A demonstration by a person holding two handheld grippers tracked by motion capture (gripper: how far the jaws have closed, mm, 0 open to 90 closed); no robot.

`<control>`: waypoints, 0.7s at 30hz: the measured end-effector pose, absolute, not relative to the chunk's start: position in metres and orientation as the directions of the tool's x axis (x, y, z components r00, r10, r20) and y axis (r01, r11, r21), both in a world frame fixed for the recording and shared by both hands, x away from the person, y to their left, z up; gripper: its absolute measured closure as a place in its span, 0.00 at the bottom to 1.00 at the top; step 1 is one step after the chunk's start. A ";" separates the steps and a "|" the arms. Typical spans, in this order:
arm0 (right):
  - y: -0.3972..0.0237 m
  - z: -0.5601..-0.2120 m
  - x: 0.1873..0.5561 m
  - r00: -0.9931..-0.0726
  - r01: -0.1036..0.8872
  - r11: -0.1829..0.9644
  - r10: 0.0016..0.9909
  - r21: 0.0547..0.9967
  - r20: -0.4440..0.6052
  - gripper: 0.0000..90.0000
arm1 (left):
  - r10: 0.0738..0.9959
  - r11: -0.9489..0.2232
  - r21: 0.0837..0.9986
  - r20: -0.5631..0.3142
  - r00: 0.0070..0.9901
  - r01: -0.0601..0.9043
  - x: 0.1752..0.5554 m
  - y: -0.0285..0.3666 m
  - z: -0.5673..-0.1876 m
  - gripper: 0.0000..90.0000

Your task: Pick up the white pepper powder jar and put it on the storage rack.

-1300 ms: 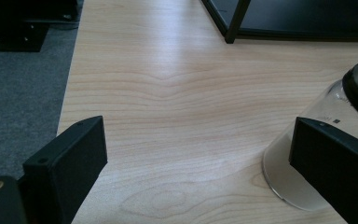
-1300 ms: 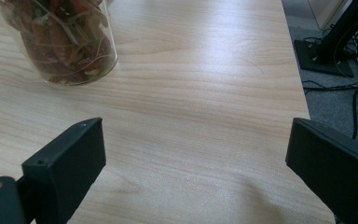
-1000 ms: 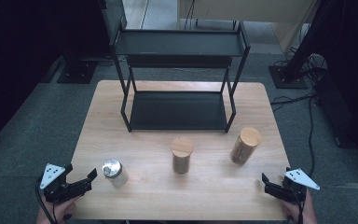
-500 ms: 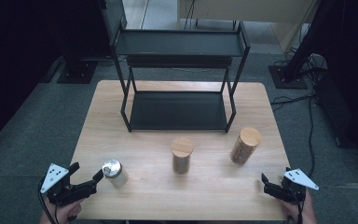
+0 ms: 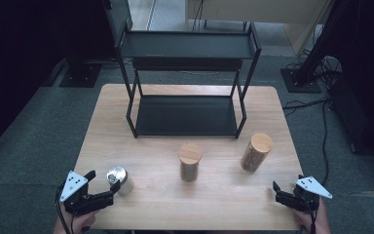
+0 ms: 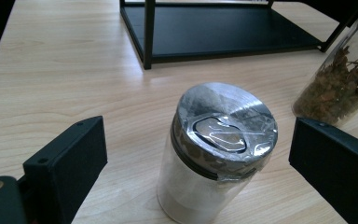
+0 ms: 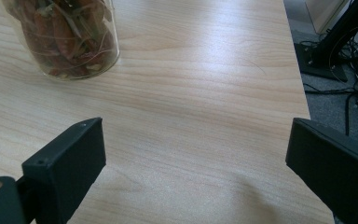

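The left tongs (image 5: pixel 102 183) sit at the counter's near left corner, jaws spread wide, held low and level. The right tongs (image 5: pixel 275 188) rest at the near right corner, jaws likewise wide apart.

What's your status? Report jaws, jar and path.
Left gripper open, jaws either side of the silver-lidded jar, not touching. Right gripper open, nothing between its jaws. Jar upright on the table. Path to jar clear.
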State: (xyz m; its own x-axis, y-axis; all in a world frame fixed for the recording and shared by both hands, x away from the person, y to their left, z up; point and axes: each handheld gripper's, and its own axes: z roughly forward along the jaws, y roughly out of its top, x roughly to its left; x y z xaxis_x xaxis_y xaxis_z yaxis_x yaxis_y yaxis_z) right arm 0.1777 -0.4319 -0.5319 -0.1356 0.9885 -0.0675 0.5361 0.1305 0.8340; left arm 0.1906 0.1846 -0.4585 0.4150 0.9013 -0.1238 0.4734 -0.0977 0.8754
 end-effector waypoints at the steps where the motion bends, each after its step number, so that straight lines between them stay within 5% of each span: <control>1: -0.432 -0.532 0.178 -0.136 0.536 0.131 0.988 0.834 -0.068 0.05 | 0.902 -0.100 0.874 -0.122 0.414 0.476 0.191 0.184 -0.460 0.05; 21: -0.432 -0.532 0.178 -0.139 0.535 0.134 0.988 0.834 -0.070 0.05 | 0.905 -0.142 0.853 -0.094 0.415 0.503 0.196 0.175 -0.474 0.05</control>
